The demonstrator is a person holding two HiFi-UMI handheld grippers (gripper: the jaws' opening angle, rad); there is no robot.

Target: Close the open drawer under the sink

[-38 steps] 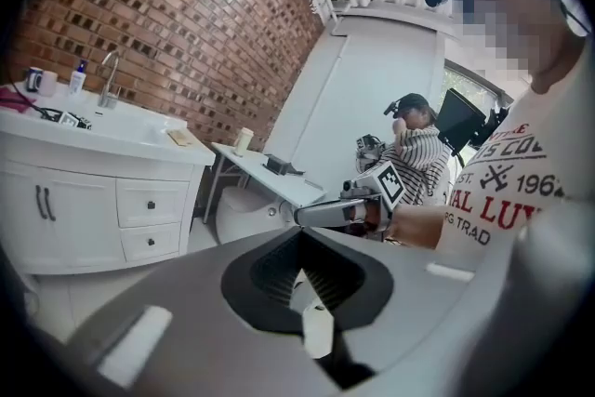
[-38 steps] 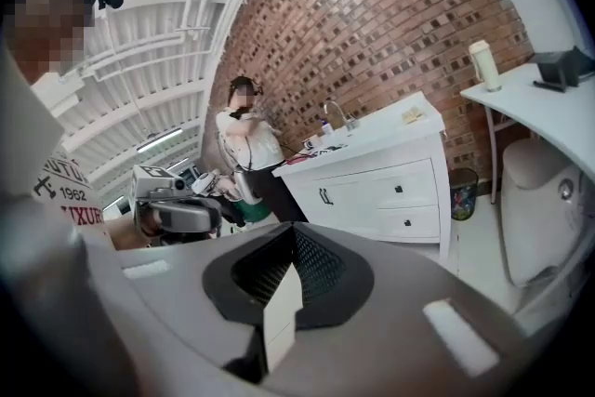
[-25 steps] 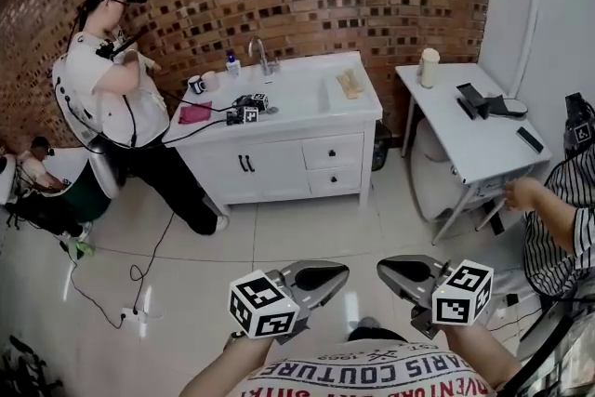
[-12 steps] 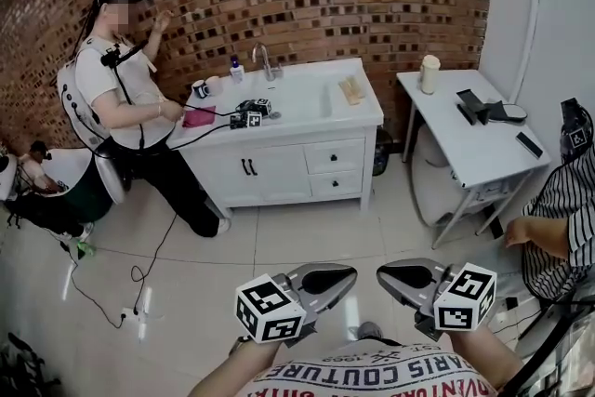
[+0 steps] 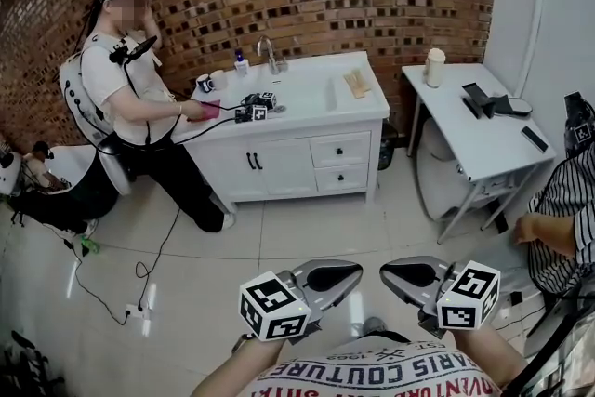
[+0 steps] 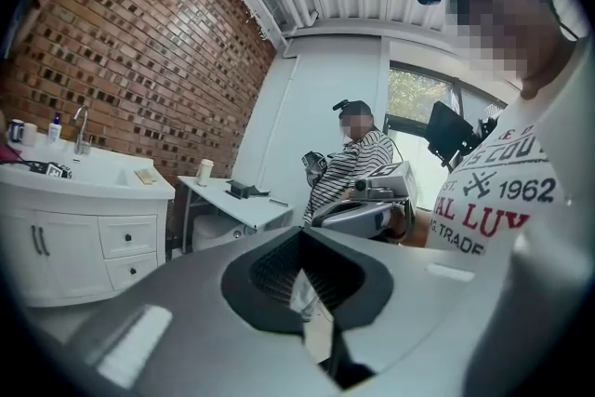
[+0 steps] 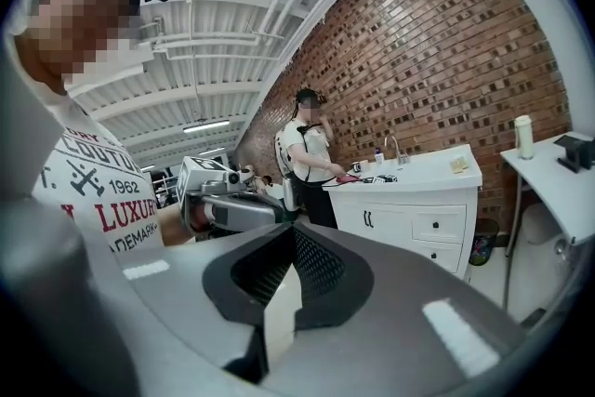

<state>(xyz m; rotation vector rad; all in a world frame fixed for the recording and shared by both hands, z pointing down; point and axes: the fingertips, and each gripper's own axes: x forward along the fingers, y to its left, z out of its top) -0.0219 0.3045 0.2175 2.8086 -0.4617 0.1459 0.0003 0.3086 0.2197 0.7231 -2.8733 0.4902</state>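
The white sink cabinet (image 5: 279,165) stands against the brick wall, well ahead of me. At its right are two small drawers, an upper one (image 5: 339,149) and a lower one (image 5: 342,178). From this distance both fronts look about flush. The drawers also show in the left gripper view (image 6: 127,237) and in the right gripper view (image 7: 437,223). My left gripper (image 5: 356,268) and right gripper (image 5: 383,271) are held low near my chest, far from the cabinet. Each has its jaws together and holds nothing.
A person (image 5: 125,79) stands at the cabinet's left with a hand on a pink cloth (image 5: 204,110). A white table (image 5: 483,139) stands at the right, and a seated person in stripes (image 5: 562,218) is beside it. A cable and power strip (image 5: 139,311) lie on the floor to the left.
The person at the sink has lowered an arm and reached to the pink cloth. My view has shifted slightly; both grippers stay low and shut.
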